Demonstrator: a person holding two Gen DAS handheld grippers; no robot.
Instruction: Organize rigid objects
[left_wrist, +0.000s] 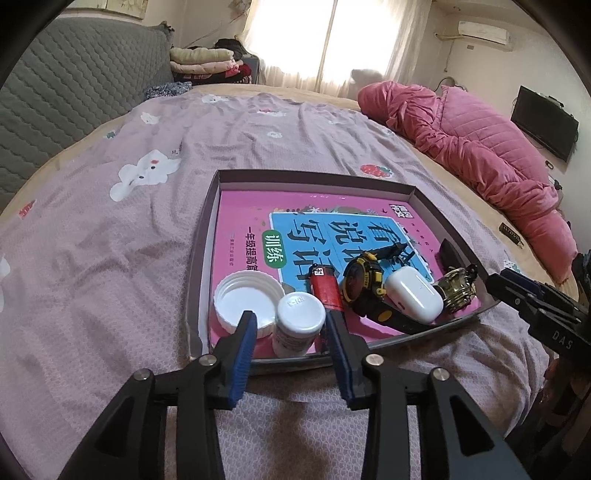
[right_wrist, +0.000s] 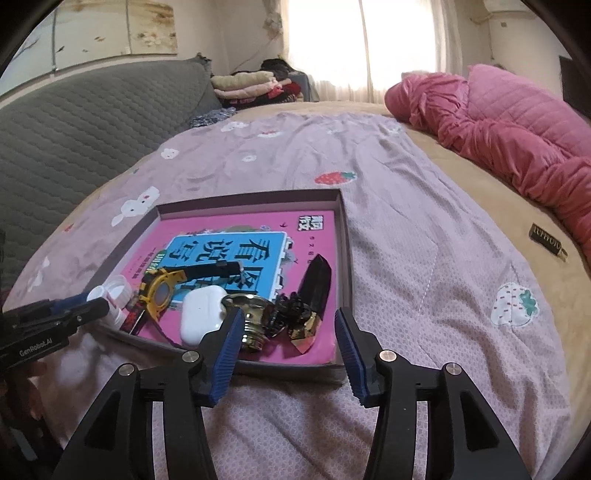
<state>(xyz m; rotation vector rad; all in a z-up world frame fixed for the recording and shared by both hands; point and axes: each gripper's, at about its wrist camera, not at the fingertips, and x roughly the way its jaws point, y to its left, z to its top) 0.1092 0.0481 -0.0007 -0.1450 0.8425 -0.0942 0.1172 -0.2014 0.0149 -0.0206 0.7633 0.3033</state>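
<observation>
A shallow dark tray (left_wrist: 205, 236) lies on the bed with a pink and blue book (left_wrist: 251, 206) as its floor. Along its near edge stand a white lid (left_wrist: 240, 299), a small white bottle (left_wrist: 300, 314), a red lighter (left_wrist: 327, 291), a yellow-black watch (left_wrist: 364, 284), a white earbud case (left_wrist: 413, 299) and a gold cap (left_wrist: 458, 291). My left gripper (left_wrist: 291, 318) is open, with the bottle standing between its blue pads. My right gripper (right_wrist: 289, 314) is open over the tray's near right corner, above the gold cap (right_wrist: 251, 317) and a black faceted piece (right_wrist: 317, 280).
The mauve bedsheet (left_wrist: 110, 240) spreads around the tray (right_wrist: 345, 236). A pink quilt (left_wrist: 480, 155) is heaped at the right, a grey padded headboard (left_wrist: 74, 85) stands at the left, and folded clothes (left_wrist: 207, 62) lie at the back. A small dark box (right_wrist: 546, 242) lies on the bed's right side.
</observation>
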